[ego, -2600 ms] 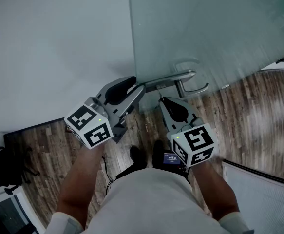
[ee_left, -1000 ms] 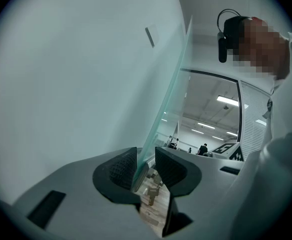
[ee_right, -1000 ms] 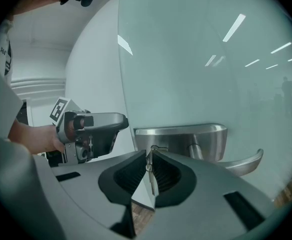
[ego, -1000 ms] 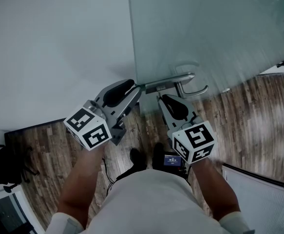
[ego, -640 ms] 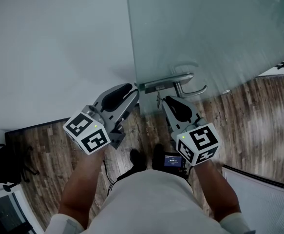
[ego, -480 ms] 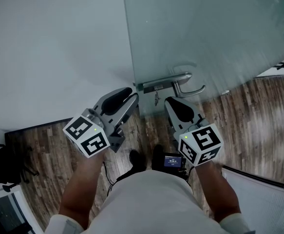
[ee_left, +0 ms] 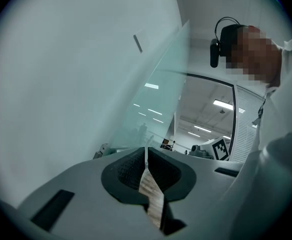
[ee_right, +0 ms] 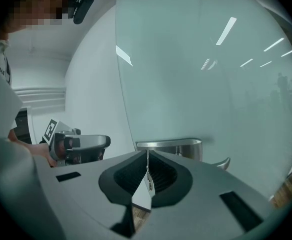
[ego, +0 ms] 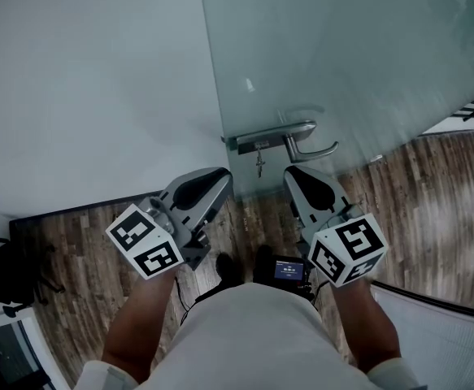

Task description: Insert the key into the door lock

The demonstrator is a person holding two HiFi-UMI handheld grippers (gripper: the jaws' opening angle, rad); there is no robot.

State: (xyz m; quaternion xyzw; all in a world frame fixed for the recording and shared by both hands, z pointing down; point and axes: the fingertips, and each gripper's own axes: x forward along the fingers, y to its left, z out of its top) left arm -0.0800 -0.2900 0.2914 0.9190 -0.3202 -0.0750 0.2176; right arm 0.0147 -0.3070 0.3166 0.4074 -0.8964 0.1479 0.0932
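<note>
Steel lock [ego: 263,140] on the glass door [ego: 342,55] held the key [ego: 258,166]; it hung just beyond left gripper [ego: 225,174] and right gripper [ego: 290,171], untouched. Both sets of fingers [ee_right: 129,175] were closed, empty.

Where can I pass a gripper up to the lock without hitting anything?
Free: the gap between left gripper and right gripper, straight below the key hanging at the lock; also the bare wall left of the lock. Crowded: right of the key, where the handle sits close to the right gripper.
</note>
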